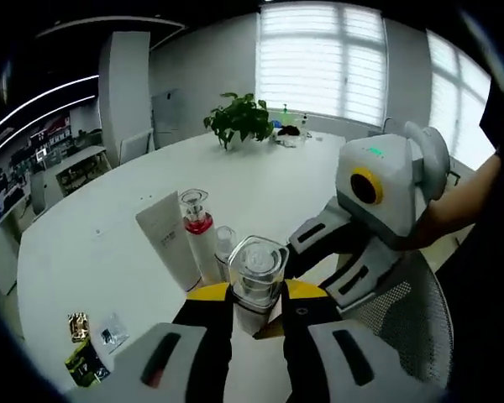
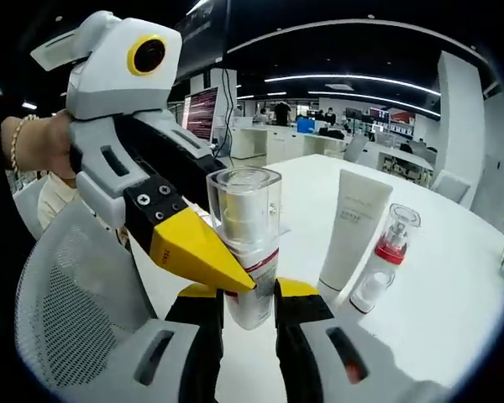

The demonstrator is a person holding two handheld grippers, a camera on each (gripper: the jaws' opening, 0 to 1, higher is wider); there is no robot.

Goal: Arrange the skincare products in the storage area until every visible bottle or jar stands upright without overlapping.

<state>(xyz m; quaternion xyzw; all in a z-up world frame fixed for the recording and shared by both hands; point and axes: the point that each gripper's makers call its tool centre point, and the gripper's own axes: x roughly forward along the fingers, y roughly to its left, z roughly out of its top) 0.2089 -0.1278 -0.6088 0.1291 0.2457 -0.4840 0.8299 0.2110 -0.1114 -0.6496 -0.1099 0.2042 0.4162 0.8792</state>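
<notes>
Daylight poured through the blinded windows [image 1: 319, 59] beyond the bench's far edge and washed the white bench [image 1: 260, 180] in soft glare, while ceiling strip lights [image 2: 353, 80] lit the dimmer office side, and fisheye bending curved everything toward both views' edges.

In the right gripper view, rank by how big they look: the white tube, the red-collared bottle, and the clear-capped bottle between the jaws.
Largest to smallest as they appear:
1. clear-capped bottle, though it is nearest the camera, which inflates it
2. white tube
3. red-collared bottle

True sizes of the first two cannot be settled from this view.
</notes>
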